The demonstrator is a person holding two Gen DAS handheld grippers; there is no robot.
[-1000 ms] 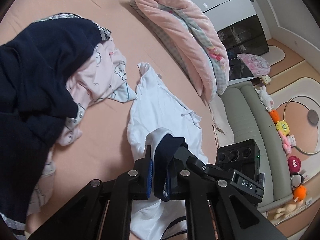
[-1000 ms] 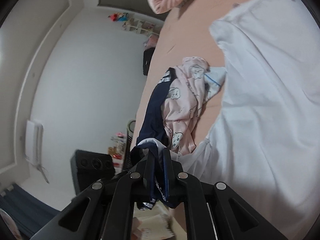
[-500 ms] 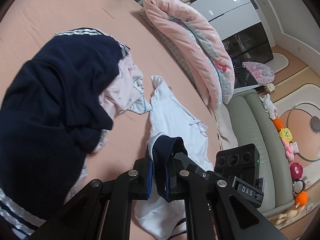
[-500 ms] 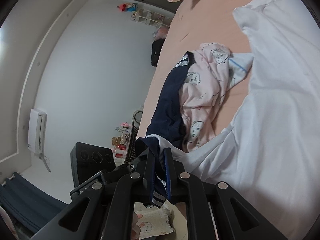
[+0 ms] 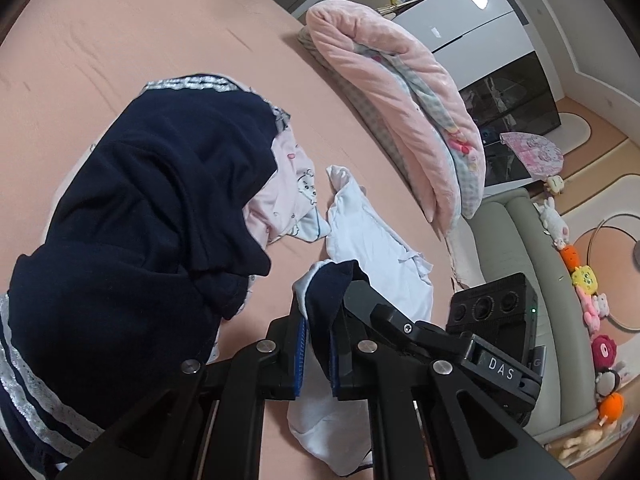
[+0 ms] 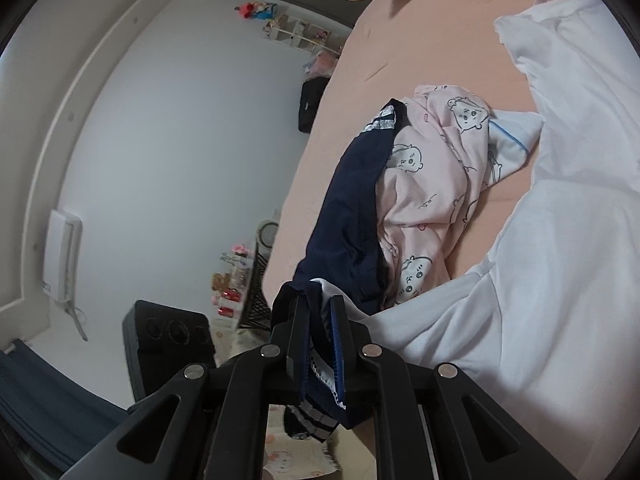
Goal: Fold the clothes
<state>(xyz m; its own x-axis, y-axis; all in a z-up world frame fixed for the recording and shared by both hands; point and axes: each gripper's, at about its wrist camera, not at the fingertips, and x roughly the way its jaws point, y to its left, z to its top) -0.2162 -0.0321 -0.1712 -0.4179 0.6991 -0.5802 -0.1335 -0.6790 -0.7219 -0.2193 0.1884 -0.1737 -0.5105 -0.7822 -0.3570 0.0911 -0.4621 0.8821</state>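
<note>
A white garment (image 5: pixel 372 240) with navy trim lies stretched and rumpled on a peach bed (image 5: pixel 160 40). Beside it, a navy silver-striped garment (image 5: pixel 140 220) is heaped over pink cartoon-print pyjamas (image 6: pixel 424 184).

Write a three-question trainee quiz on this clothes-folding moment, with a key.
1. True or false: the left gripper is shut on the white garment's navy-trimmed edge.
2. What lies partly under the navy garment on the bed?
A. a grey towel
B. the pink printed garment
C. a striped sock
3. Fill in: the right gripper pinches another part of the ____ garment's trimmed edge.

Key: 1 true; 2 B; 3 white.
</note>
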